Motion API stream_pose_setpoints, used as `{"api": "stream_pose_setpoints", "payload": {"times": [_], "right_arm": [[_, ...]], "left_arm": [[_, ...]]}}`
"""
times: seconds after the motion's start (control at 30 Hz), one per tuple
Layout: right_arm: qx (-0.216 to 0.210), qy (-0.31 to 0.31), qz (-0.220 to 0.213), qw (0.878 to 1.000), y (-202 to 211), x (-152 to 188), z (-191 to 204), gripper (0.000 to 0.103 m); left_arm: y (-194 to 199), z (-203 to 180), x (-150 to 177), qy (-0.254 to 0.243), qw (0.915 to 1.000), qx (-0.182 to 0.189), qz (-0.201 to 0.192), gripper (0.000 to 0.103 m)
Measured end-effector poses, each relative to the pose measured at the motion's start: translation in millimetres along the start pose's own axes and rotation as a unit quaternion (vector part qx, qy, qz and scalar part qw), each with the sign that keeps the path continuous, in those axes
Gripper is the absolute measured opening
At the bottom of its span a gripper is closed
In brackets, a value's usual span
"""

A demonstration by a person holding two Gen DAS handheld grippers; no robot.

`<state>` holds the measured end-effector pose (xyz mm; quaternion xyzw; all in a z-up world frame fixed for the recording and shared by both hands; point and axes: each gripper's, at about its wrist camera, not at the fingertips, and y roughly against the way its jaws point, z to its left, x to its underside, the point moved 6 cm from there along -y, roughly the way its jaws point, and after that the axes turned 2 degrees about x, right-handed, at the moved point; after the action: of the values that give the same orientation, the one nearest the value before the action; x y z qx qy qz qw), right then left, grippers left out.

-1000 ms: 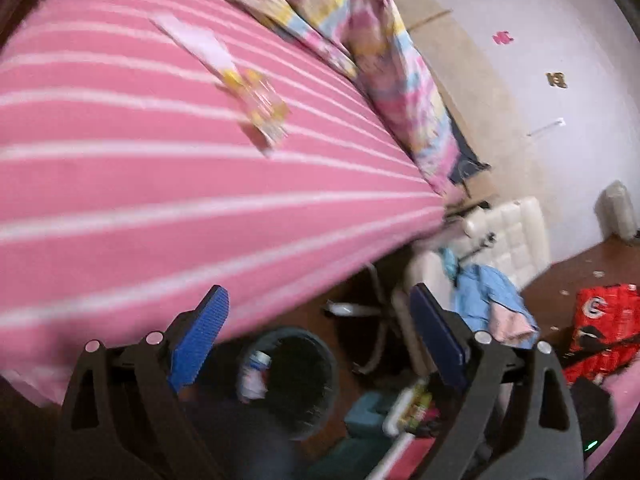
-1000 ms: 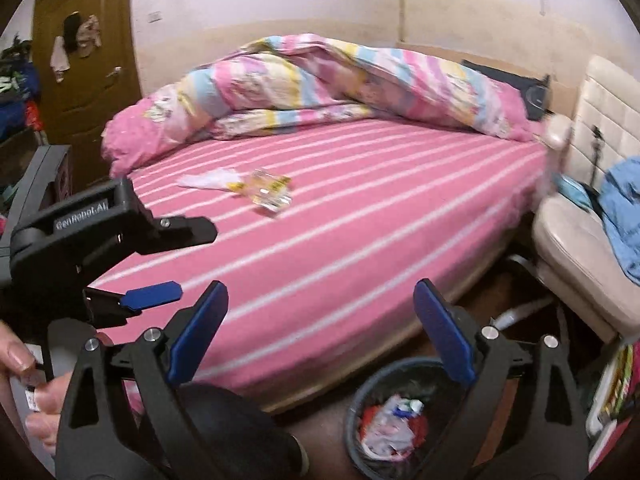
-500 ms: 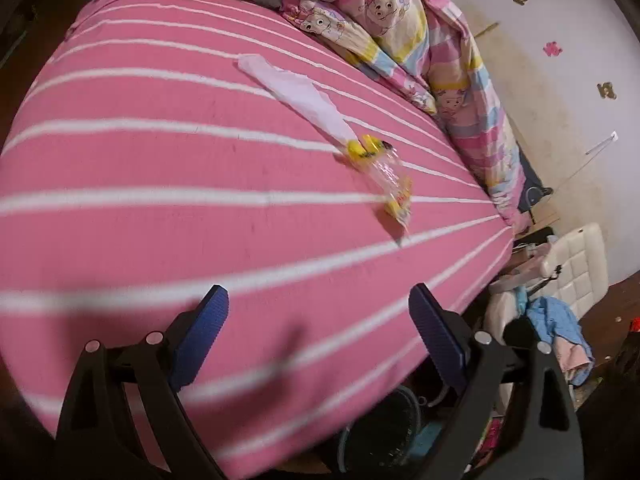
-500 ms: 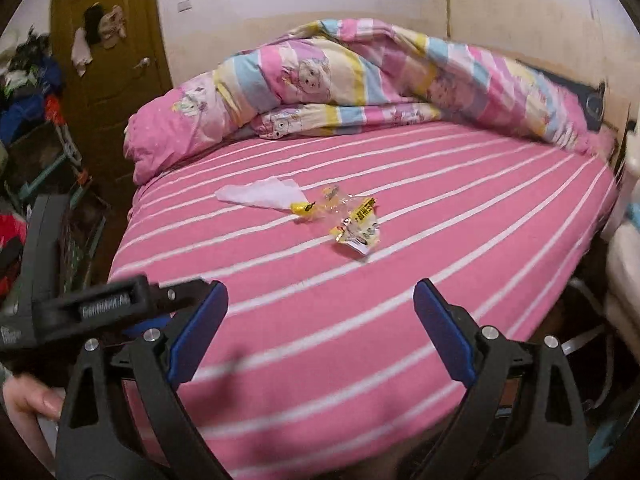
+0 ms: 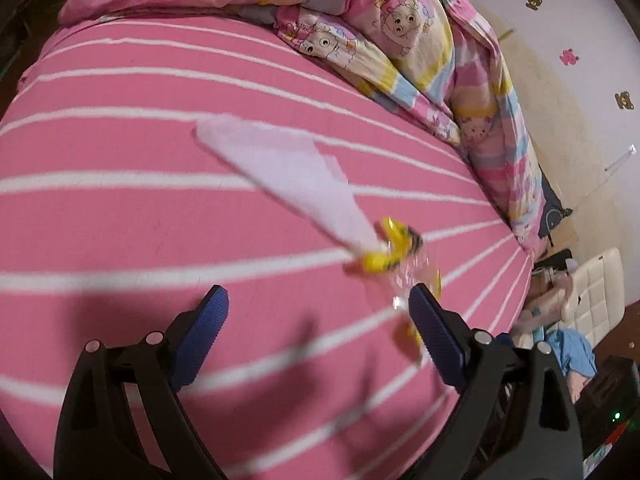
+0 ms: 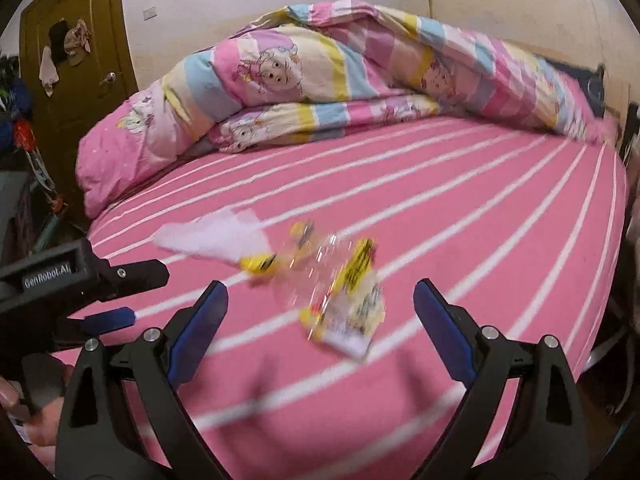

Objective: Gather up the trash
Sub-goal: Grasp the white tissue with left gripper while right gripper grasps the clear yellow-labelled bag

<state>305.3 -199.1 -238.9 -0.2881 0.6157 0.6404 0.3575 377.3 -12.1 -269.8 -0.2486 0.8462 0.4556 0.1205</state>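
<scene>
Bed [image 6: 460,208]: pink sheet with white stripes; takes up most of both views.
Tissue [image 5: 288,176]: white, flat on the sheet near mid-bed; one narrow end touches the wrapper.
Wrapper [image 6: 344,292]: clear plastic with yellow and black print, crumpled, lying on the sheet just beside the tissue; blurred in both views.
Wrapper, left view [image 5: 394,252]: yellow end meets the tissue tip; the clear part runs on toward the right-hand blue pad and passes partly behind it.
Left gripper [image 5: 318,320]: jaws wide, nothing between them; held above the sheet, tissue ahead.
Left gripper, right view [image 6: 100,292]: seen side-on at the left edge, held by a hand [image 6: 24,416], low over the sheet beside the tissue.
Right gripper [image 6: 320,312]: jaws wide, holding nothing; the wrapper lies ahead, framed between the two blue pads.
Quilt [image 6: 320,76]: pastel stripes with cartoon prints, bunched along the far side of the bed.
Door [image 6: 76,64]: brown, behind the bed at left, cloths hanging on it.
Chair [image 5: 596,304]: cream, tufted, beyond the bed's corner; blue cloth on it.
</scene>
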Motion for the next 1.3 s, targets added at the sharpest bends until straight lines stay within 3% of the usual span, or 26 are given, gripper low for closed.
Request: {"api": "stream_pose_setpoints", "payload": {"times": [0.23,0.37,0.53,0.67,0.8,1.17,1.3], "right_arm": [[0.006,0.000,0.020,1.000,-44.8,-15.1,2.2,0.093],[0.018,0.030,0.035,0.999,-68.3,-15.7,7.7,0.093],[0.013,0.050,0.084,0.995,-97.7,-2.0,10.7,0.093],[-0.012,0.030,0.110,0.993,-108.4,5.5,7.1,0.093],[-0.032,0.023,0.126,0.991,-112.6,11.4,13.6,0.093],[-0.064,0.022,0.133,0.989,-109.6,16.9,22.3,0.075],[-0.068,0.022,0.132,0.989,-108.4,16.5,22.6,0.071]], "left_arm": [[-35.2,12.1,-38.7,0.014,0.9998,-0.013,-0.004,0.089],[-50.4,13.0,-56.9,-0.008,0.9988,-0.048,-0.008,0.089],[-74.7,16.9,-67.7,-0.040,0.9947,-0.094,0.008,0.089],[-88.9,11.6,-61.6,-0.094,0.9860,-0.137,0.016,0.091],[-103.4,1.4,-44.4,-0.183,0.9600,-0.212,0.014,0.094],[-102.5,1.8,-47.3,-0.188,0.9585,-0.214,0.011,0.093],[-99.3,0.8,-47.1,-0.189,0.9575,-0.218,0.005,0.083]]}}
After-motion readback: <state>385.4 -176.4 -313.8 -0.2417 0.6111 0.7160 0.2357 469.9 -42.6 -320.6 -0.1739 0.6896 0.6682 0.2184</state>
